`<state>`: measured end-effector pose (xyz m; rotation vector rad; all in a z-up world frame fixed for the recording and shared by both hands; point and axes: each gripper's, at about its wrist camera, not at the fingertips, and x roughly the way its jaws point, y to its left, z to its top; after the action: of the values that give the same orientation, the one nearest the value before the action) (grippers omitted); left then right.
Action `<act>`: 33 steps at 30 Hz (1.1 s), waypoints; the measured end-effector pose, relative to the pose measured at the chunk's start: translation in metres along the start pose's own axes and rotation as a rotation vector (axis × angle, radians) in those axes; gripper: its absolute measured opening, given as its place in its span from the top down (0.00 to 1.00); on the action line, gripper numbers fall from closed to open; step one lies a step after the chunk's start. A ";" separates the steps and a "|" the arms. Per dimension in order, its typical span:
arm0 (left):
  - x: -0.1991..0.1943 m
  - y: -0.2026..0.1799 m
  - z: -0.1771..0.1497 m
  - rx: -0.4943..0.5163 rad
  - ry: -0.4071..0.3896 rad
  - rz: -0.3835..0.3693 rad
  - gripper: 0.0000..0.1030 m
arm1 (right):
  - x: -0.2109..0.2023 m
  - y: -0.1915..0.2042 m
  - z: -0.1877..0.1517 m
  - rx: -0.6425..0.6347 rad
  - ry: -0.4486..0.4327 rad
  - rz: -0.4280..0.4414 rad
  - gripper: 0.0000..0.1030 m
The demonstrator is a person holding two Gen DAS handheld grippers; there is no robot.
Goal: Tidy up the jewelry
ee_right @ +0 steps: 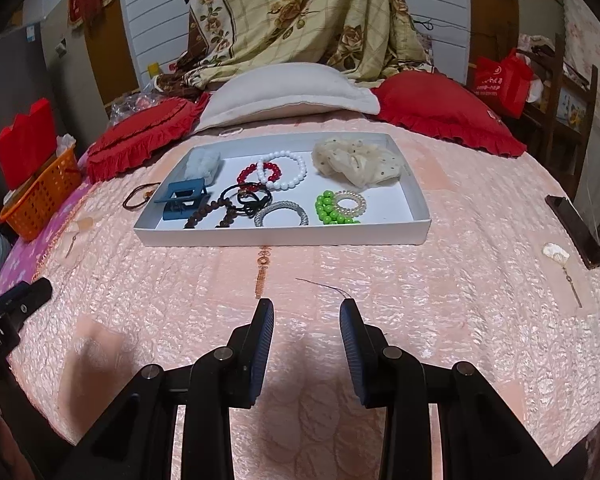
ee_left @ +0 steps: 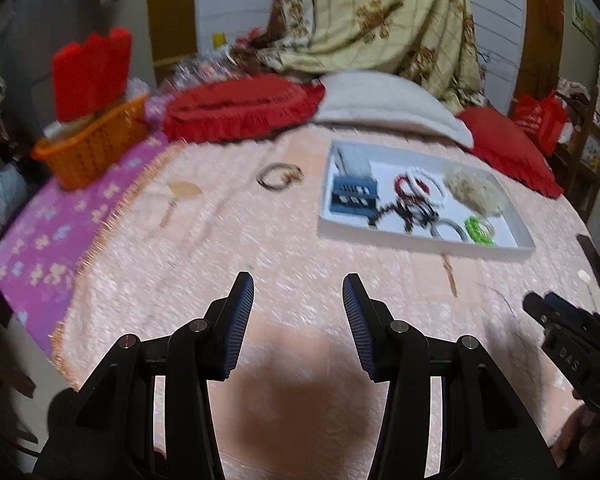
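A white tray (ee_right: 284,236) lies on the pink bedspread and holds a blue hair claw (ee_right: 184,199), white bead bracelet (ee_right: 286,170), red bead bracelet (ee_right: 256,174), green bead bracelet (ee_right: 330,209), silver bangle (ee_right: 281,214), brown beads and a cream scrunchie (ee_right: 356,160). Left of the tray lie a dark bracelet (ee_left: 279,176) and a shell earring (ee_left: 184,192). Another shell earring (ee_right: 558,254) lies at the right. My left gripper (ee_left: 298,284) and right gripper (ee_right: 307,308) are open and empty, hovering over the bedspread short of the tray (ee_left: 420,240).
An orange basket (ee_right: 40,200) with red items stands at the far left. Red cushions (ee_right: 440,112) and a white pillow (ee_right: 288,88) line the back. A dark phone (ee_right: 576,226) lies at the right edge. A white ring (ee_right: 231,132) lies behind the tray.
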<state>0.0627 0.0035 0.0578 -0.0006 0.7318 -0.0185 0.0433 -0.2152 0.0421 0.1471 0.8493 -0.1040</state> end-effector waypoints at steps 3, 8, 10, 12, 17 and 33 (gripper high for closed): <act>-0.015 0.002 0.002 -0.012 -0.078 0.042 0.50 | -0.006 -0.003 -0.001 0.009 -0.013 0.005 0.68; -0.050 0.010 0.006 -0.034 -0.243 0.149 0.24 | -0.020 -0.004 -0.003 0.003 -0.045 0.004 0.68; -0.063 0.013 0.009 -0.045 -0.299 0.191 0.21 | -0.027 -0.001 -0.003 -0.007 -0.057 0.004 0.68; -0.076 0.018 0.011 -0.055 -0.342 0.223 0.20 | -0.033 0.001 -0.003 -0.015 -0.072 0.007 0.68; -0.102 0.030 0.013 -0.063 -0.428 0.202 0.00 | -0.050 0.009 -0.004 -0.047 -0.135 0.008 0.68; -0.131 0.009 -0.009 0.036 -0.545 0.062 0.00 | -0.059 0.015 -0.015 -0.073 -0.157 0.004 0.68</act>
<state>-0.0404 0.0149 0.1385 0.0498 0.1865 0.0267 -0.0038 -0.1958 0.0784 0.0712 0.6951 -0.0800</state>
